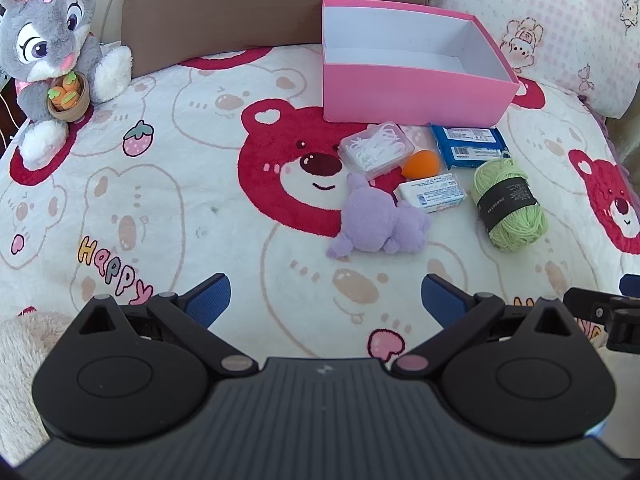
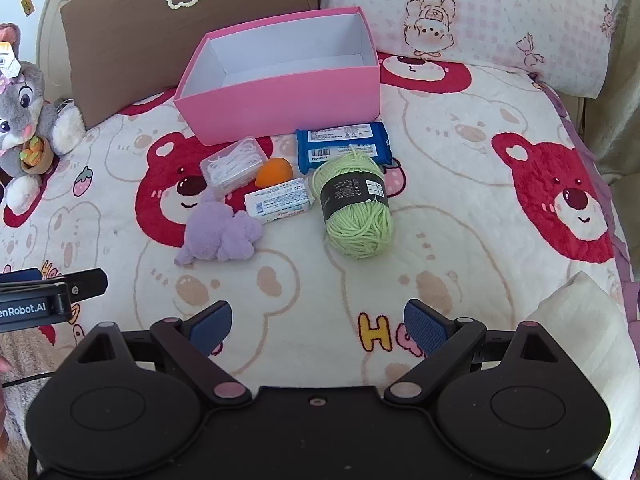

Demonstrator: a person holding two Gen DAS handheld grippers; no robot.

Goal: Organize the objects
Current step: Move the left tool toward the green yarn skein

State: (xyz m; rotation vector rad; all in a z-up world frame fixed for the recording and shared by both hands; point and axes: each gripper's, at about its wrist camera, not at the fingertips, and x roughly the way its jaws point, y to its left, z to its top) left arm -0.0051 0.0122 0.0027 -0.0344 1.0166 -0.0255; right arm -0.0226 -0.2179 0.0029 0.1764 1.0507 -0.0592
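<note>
An open pink box (image 1: 412, 94) (image 2: 280, 108) with nothing visible inside stands on the bear-print blanket. In front of it lie a clear box of floss picks (image 1: 374, 150) (image 2: 234, 166), an orange sponge (image 1: 422, 164) (image 2: 274, 172), a blue wipes pack (image 1: 468, 146) (image 2: 344, 144), a white packet (image 1: 432, 192) (image 2: 278, 200), a green yarn ball (image 1: 508, 204) (image 2: 356, 208) and a purple plush (image 1: 380, 222) (image 2: 220, 232). My left gripper (image 1: 326, 300) and right gripper (image 2: 318, 326) both hover open, nearer than the pile, holding nothing.
A grey rabbit plush (image 1: 56, 52) (image 2: 28, 120) sits far left. A brown cushion (image 1: 248, 8) (image 2: 168, 36) and a pink patterned pillow (image 1: 560, 28) (image 2: 480, 16) line the back. The other gripper's tip shows at each view's edge.
</note>
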